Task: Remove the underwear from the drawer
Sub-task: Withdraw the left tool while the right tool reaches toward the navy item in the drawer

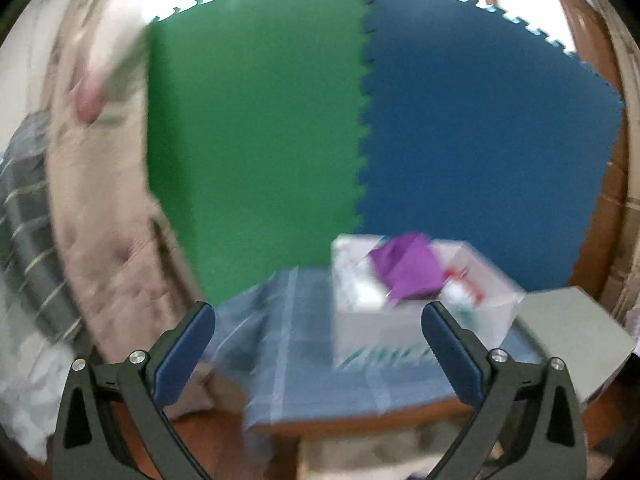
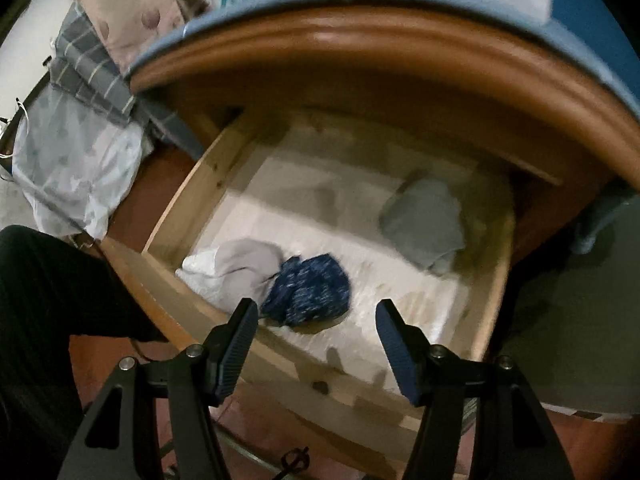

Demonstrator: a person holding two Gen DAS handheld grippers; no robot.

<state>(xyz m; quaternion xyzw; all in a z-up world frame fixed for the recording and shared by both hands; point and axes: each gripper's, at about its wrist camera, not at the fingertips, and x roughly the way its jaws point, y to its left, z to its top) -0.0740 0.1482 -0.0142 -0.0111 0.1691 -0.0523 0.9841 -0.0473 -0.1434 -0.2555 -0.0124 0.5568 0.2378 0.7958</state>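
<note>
1. Your right hand-held gripper (image 2: 316, 340) hangs above the front edge of the open drawer (image 2: 192, 184), pointing down into it, jaws spread wide and holding nothing.
2. The underwear sits inside the drawer: a blue speckled piece (image 2: 308, 290) at about 12 o'clock from the gripper, just beyond the fingertips, touching a pale grey piece (image 2: 244, 266) at 11 o'clock with a white piece (image 2: 198, 270) beside that.
3. A grey folded piece (image 2: 424, 224) lies well apart at 1 o'clock, toward the back right.
4. You probably have the jaws spread so they can straddle the blue piece on the way down; it looks like the nearest target.
5. Your left hand-held gripper (image 1: 318, 336) is held up and level, jaws spread and empty, facing the desk (image 1: 352, 424) top with its blue plaid cloth (image 1: 288, 336).
6. A clear box (image 1: 420, 300) holding something purple (image 1: 408, 266) sits at 1 o'clock from the left gripper; the green and blue foam mats (image 1: 256, 128) stand behind.
7. The left looks parked out of the way; its view is blurred, so detail is poor.
8. Nothing is out of the drawer yet.
</note>
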